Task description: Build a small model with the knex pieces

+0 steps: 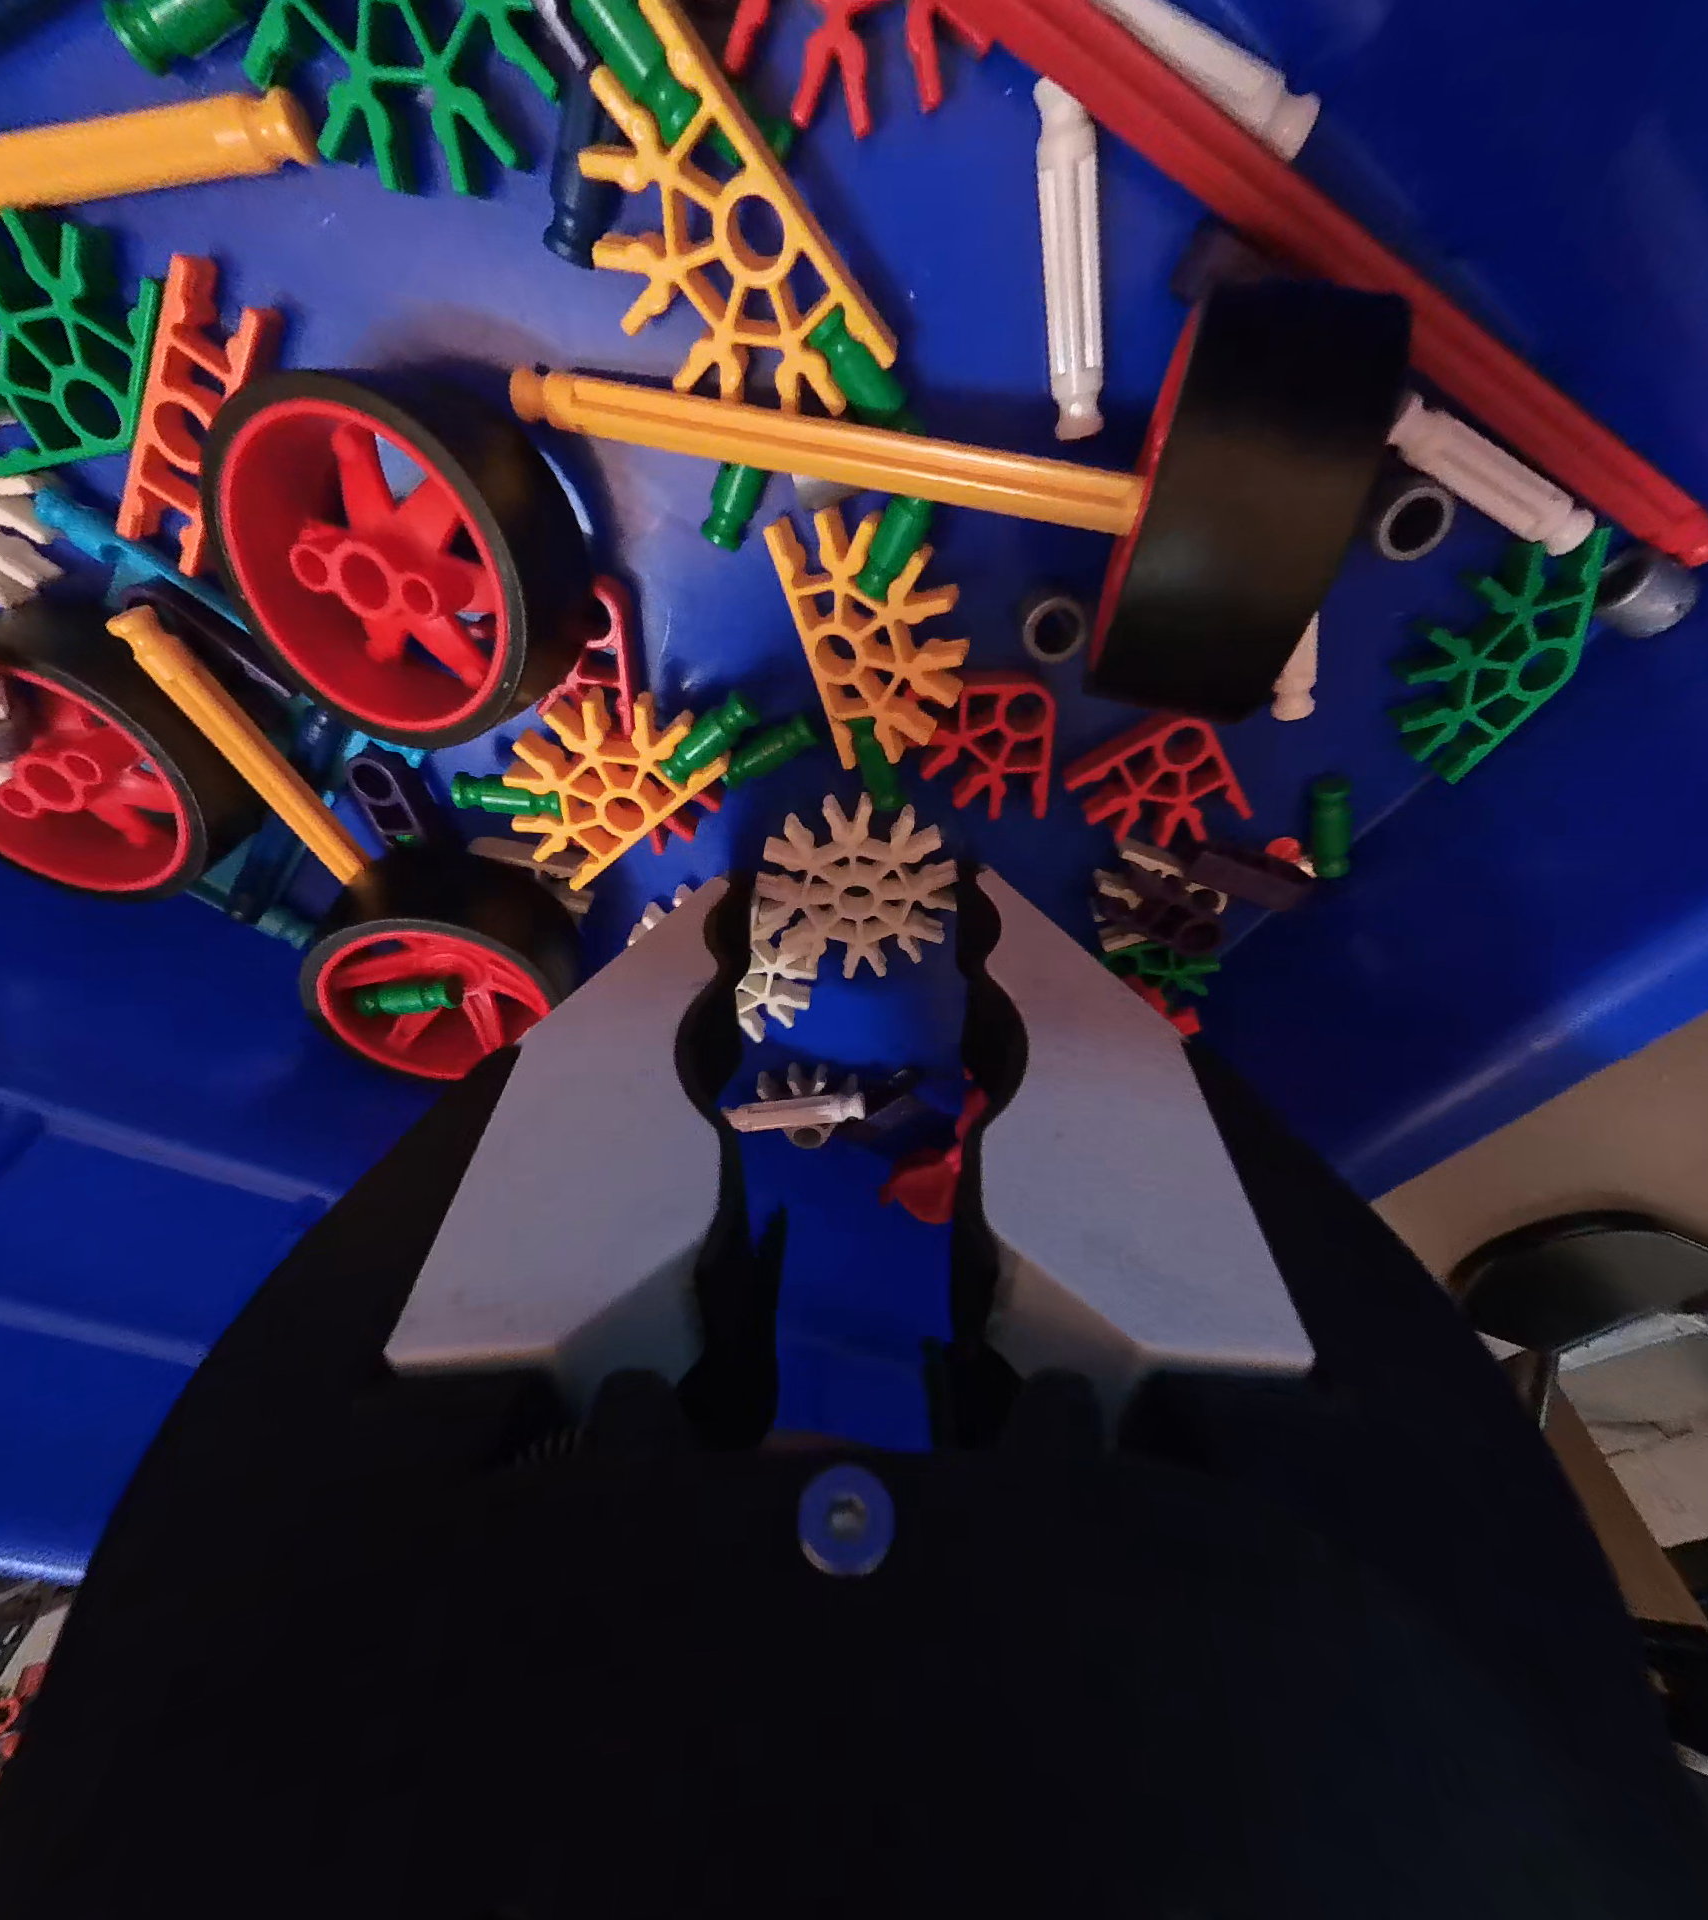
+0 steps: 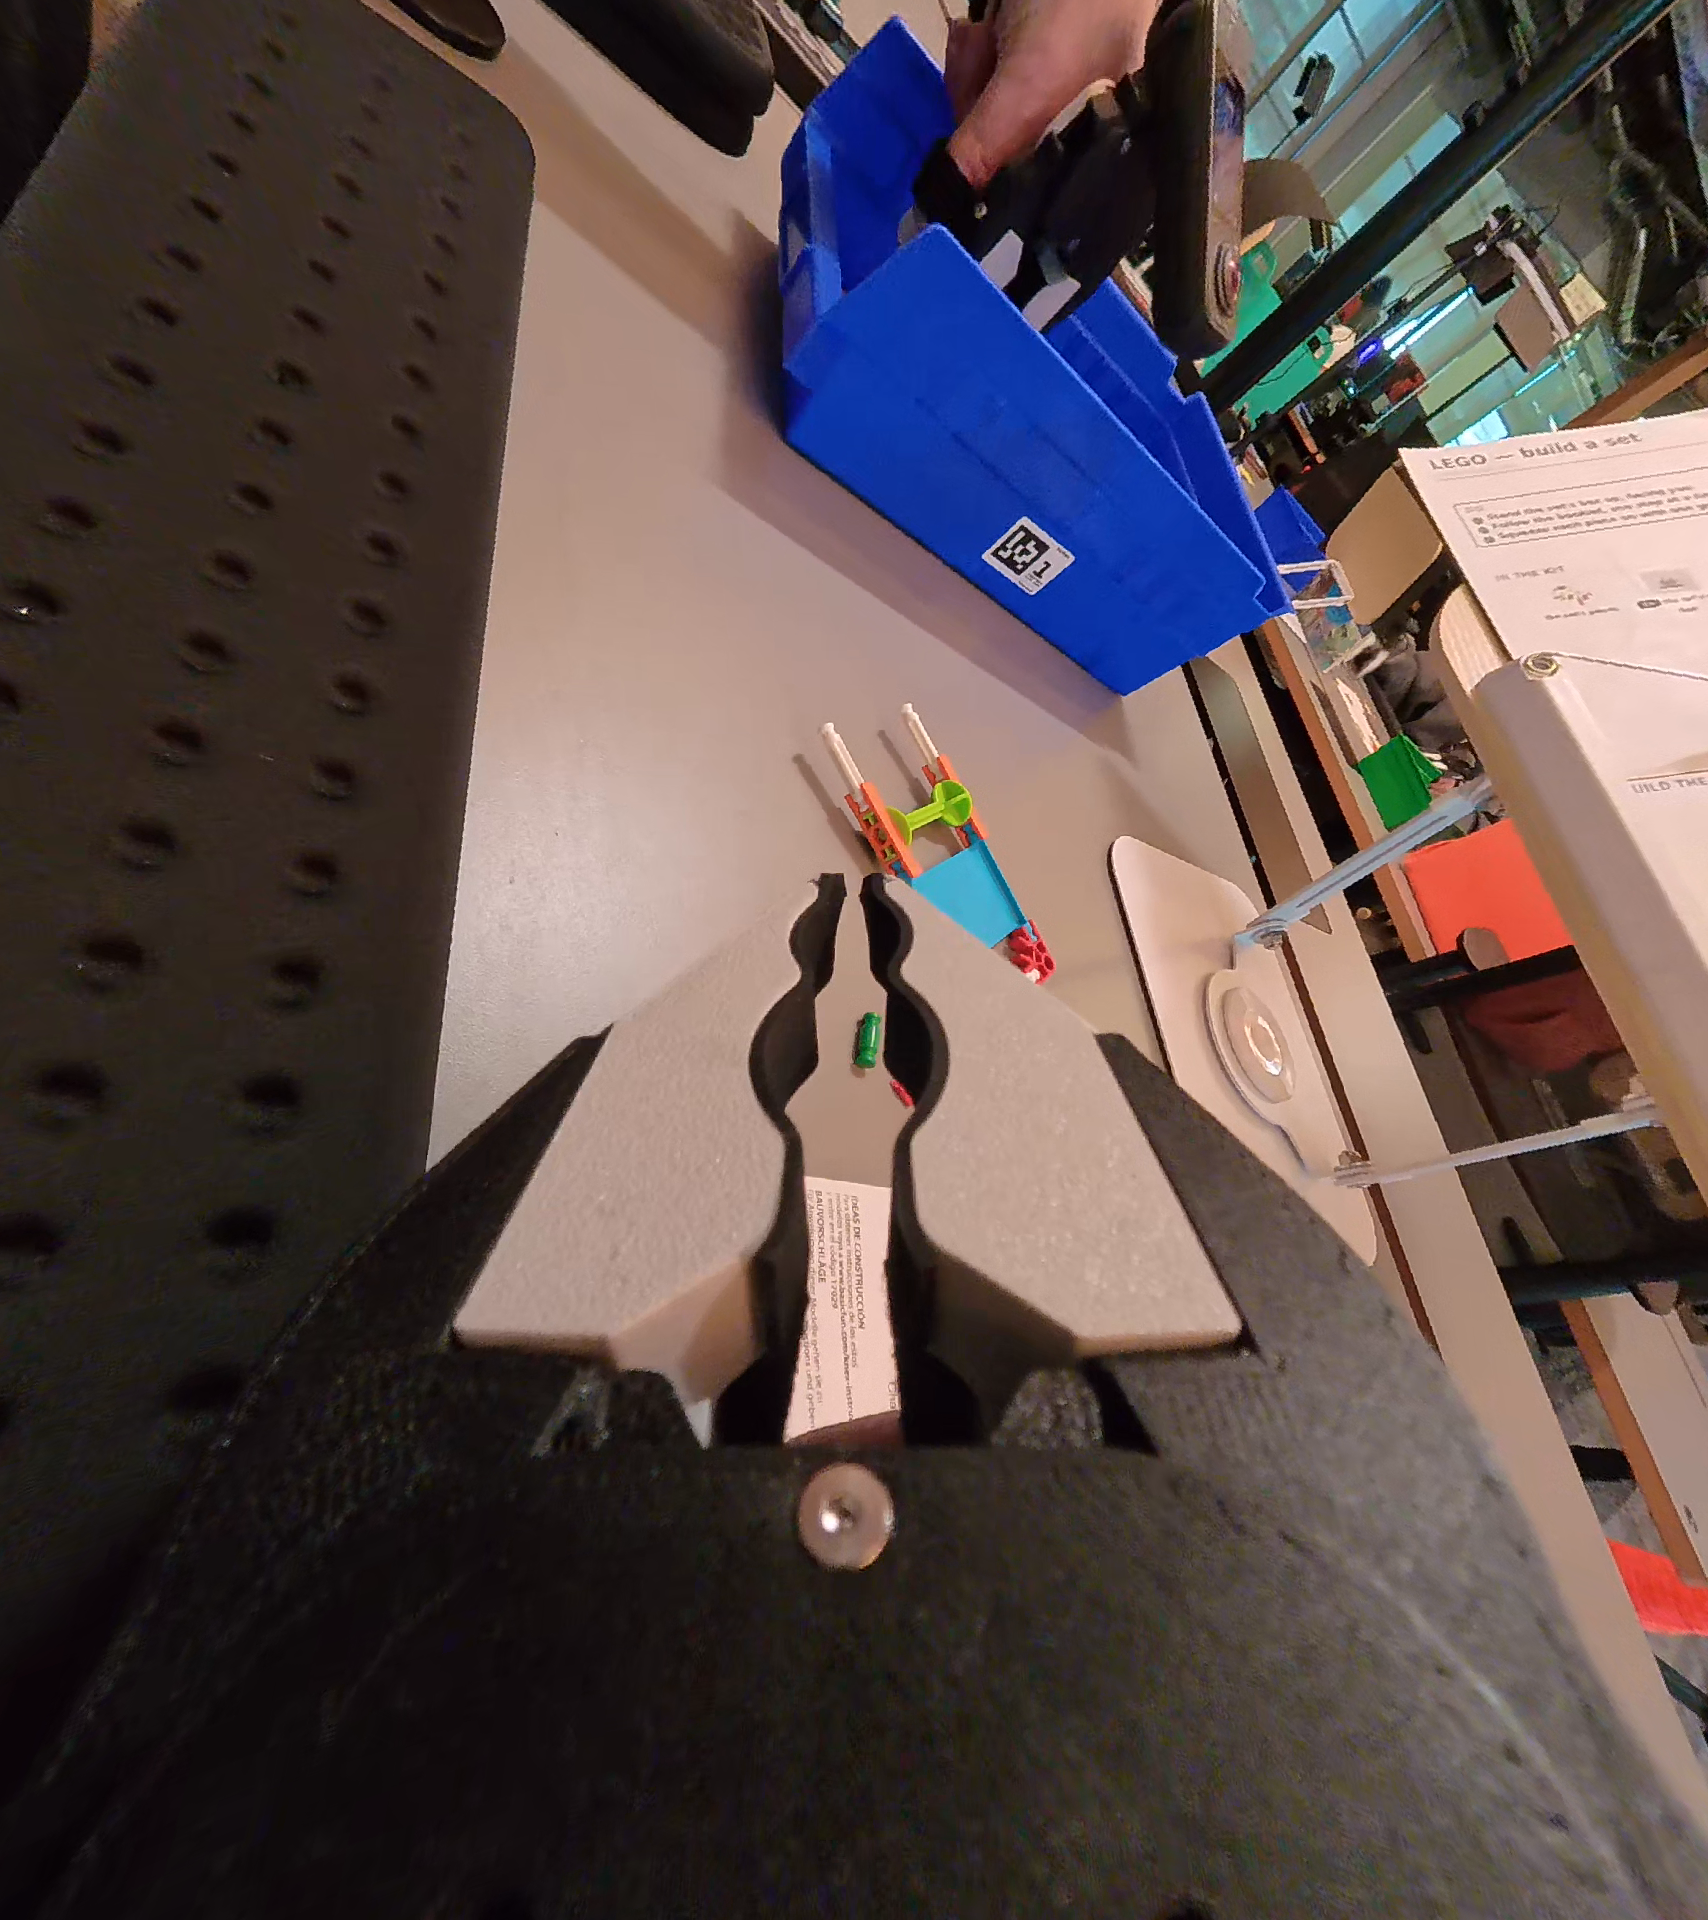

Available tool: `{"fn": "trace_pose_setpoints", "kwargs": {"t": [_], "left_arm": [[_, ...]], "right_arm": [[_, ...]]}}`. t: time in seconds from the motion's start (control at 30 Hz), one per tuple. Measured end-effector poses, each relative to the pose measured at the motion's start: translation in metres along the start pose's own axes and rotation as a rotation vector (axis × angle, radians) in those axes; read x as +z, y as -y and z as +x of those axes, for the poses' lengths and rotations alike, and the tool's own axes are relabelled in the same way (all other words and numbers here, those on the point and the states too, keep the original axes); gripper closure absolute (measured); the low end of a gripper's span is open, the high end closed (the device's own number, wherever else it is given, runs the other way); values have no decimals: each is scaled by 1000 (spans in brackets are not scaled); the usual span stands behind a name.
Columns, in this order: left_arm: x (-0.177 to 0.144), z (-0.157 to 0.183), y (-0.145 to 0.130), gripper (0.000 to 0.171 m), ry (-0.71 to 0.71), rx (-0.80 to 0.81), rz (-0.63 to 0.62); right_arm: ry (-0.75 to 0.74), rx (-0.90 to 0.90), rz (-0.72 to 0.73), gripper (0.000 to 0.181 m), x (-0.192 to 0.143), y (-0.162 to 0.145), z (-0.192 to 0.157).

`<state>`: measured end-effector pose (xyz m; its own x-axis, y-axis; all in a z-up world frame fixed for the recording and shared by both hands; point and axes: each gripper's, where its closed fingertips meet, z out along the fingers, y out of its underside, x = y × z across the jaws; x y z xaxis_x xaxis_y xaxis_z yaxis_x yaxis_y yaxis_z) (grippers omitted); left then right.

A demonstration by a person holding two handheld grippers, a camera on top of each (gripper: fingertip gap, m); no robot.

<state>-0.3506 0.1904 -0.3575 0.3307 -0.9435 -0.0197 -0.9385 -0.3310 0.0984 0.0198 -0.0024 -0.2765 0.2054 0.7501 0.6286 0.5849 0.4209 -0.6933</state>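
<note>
Left wrist view: left gripper down inside blue bin, jaws spread around grey snowflake connector, not yet pinched; red-hubbed wheels, yellow rods and green connectors loose nearby. Right wrist view: right gripper jaws nearly pressed together, holding nothing, above tabletop, just beside small part-built assembly and lone green rod. Looks early-to-mid build, most parts unused in bin.

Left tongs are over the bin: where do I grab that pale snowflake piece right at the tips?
Probably pinch the snowflake piece across opposite spokes, coming straight down with the left tongs. It seems to lie flat on the blue bin floor, and the open tips already bracket it.
</note>
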Motion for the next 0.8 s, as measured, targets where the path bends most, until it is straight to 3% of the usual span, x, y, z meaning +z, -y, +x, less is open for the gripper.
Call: {"fn": "trace_pose_setpoints", "kwargs": {"t": [0.3,0.53,0.7,0.8], "left_arm": [[-7,0,-3,135,50,20,41],[-70,2,9,135,178,45,147],[-129,59,62,135,252,262,261],[-137,116,102,136,207,445,308]], "right_arm": [[26,0,14,178,-1,2,-5],[62,0,21,178,0,4,-12],[66,6,18,178,1,2,-12],[67,4,12,178,2,1,-13]]}}
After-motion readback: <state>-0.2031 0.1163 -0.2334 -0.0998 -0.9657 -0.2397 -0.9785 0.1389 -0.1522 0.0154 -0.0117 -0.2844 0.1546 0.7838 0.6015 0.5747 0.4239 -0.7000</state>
